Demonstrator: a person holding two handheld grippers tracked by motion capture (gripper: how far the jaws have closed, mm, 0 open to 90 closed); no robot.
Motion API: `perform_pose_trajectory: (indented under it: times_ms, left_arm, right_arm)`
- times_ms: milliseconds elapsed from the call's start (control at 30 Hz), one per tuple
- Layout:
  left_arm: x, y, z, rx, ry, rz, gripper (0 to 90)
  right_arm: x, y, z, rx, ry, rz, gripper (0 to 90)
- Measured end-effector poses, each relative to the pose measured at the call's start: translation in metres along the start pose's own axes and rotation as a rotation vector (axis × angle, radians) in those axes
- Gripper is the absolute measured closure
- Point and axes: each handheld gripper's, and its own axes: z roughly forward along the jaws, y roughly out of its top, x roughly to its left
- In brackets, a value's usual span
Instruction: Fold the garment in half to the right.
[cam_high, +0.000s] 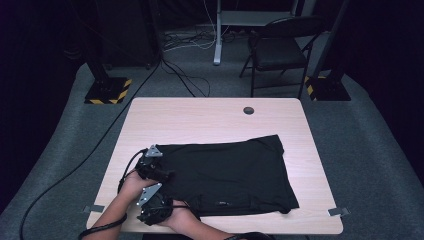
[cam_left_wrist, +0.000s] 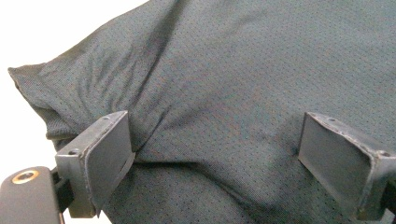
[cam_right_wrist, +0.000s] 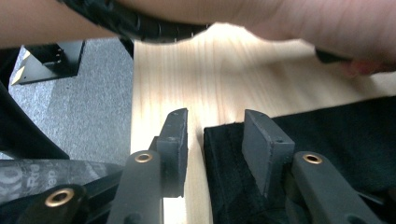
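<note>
Black mesh fabric, a folded shirt-like garment, lay flat across the near half of the pale wooden table, its left edge close to the person's hands and its right end stopping short of the table's right side. Behind the table stood a dark folding chair on the grey carpet. The left gripper rested at the garment's far-left corner with its jaws spread wide over the cloth, one pad touching a raised fold and nothing pinched between them. The right gripper sat at the near-left corner, its jaws partly drawn in and astride the cloth's hemmed edge, a gap showing beside each pad.
</note>
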Motion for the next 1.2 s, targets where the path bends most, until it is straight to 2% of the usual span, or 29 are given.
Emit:
perform_pose_trajectory:
  times_ms: [200, 267, 400, 500, 567, 633, 867, 1033, 1200]
  left_arm:
    - [0.0, 0.0, 0.0, -0.001, 0.001, 0.0, 9.6]
    - [0.0, 0.0, 0.0, -0.002, 0.001, 0.0, 9.4]
    - [0.0, 0.0, 0.0, -0.003, 0.001, 0.001, 9.4]
    - [0.0, 0.0, 0.0, 0.001, 0.001, 0.003, 9.5]
    - [0.001, 0.001, -0.001, 0.002, -0.005, -0.004, 10.1]
    - [0.003, 0.001, -0.003, -0.009, -0.014, -0.028, 11.6]
    - [0.008, 0.002, -0.012, -0.052, 0.021, -0.064, 12.0]
    - [0.008, 0.003, -0.015, -0.063, 0.024, -0.06, 12.0]
    - [0.007, 0.003, -0.014, -0.055, 0.018, -0.052, 11.9]
  right_arm:
    - [0.0, -0.002, 0.002, -0.002, -0.012, 0.003, 65.8]
    - [0.0, -0.001, 0.002, 0.001, -0.028, -0.023, 70.8]
    - [-0.002, 0.002, 0.002, 0.019, -0.043, -0.019, 81.3]
    - [-0.002, 0.002, -0.002, 0.007, -0.039, -0.026, 86.4]
    - [-0.001, 0.003, -0.006, -0.007, -0.04, -0.026, 86.8]
    - [0.0, 0.004, -0.011, -0.027, -0.041, -0.022, 87.0]
    - [0.004, -0.004, -0.036, -0.071, -0.072, -0.026, 87.2]
    - [0.001, -0.016, -0.051, -0.074, -0.096, -0.003, 87.3]
    - [-0.003, -0.03, -0.056, -0.051, -0.115, 0.011, 87.3]
